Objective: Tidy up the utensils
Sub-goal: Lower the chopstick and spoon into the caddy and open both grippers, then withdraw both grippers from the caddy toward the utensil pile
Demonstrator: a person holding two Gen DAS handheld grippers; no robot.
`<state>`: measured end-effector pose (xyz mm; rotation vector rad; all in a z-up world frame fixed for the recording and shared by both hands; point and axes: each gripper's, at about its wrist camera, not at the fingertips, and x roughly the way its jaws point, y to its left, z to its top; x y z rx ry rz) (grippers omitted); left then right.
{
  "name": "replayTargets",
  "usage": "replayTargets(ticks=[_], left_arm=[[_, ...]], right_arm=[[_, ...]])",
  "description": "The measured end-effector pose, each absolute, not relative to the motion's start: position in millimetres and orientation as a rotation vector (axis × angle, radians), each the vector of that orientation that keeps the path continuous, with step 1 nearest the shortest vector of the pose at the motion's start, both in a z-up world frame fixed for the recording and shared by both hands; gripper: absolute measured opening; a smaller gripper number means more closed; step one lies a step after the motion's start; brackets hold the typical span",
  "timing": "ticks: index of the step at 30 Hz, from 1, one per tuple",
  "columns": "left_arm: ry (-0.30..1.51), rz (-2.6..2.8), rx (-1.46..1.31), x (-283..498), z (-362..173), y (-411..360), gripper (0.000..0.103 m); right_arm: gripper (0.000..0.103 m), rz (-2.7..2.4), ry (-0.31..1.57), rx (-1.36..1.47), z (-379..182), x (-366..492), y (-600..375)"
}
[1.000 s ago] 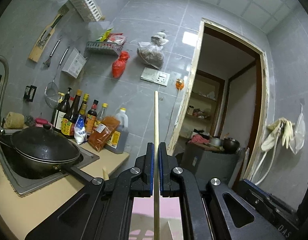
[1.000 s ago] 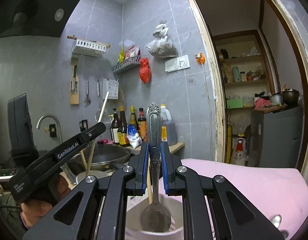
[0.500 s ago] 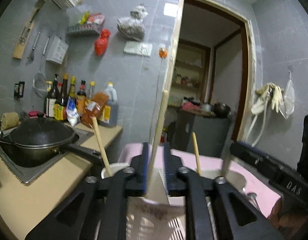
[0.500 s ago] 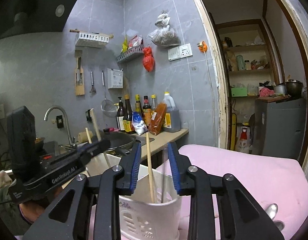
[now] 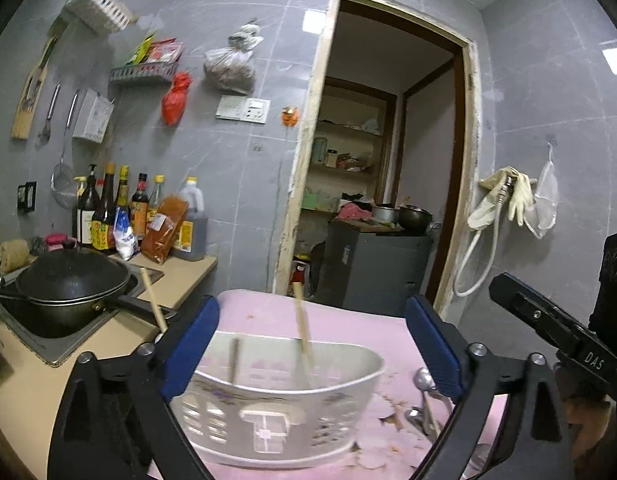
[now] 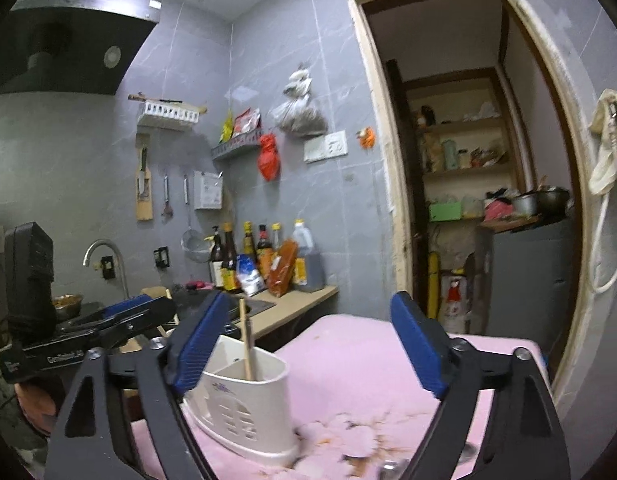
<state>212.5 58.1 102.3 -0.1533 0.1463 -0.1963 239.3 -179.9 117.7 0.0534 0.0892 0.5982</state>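
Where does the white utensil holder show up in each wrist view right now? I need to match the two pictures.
Left wrist: white utensil holder low at centre, on the pink cloth, seen broadside between the open fingers.
Right wrist: holder lower left of centre, seen end-on, beside the left finger.
Shared landmark: the red bag hanging on the grey tiled wall.
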Motion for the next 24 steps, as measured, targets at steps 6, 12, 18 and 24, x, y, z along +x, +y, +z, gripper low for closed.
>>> replayTargets(ticks=[6,12,18,24], left_arm=[[0.138,-0.211,-0.150,201,105,33,0.098],[0.188,-0.247,-0.138,199,93,5,0.098],[0.310,-0.314,-0.102,205,69,-26,0.098],[0.436,-0.353,-0.028,219,44,-57,0.098]], right_arm=[[0.103,0.525,0.054,0.033,122,219,-215],[0.103,0.449,0.057,-0.013,116,204,-247],[0.103,0.398,0.152,-0.027,93,201,-277],[0.103,0.358,0.263,-0.001,70,205,-300]])
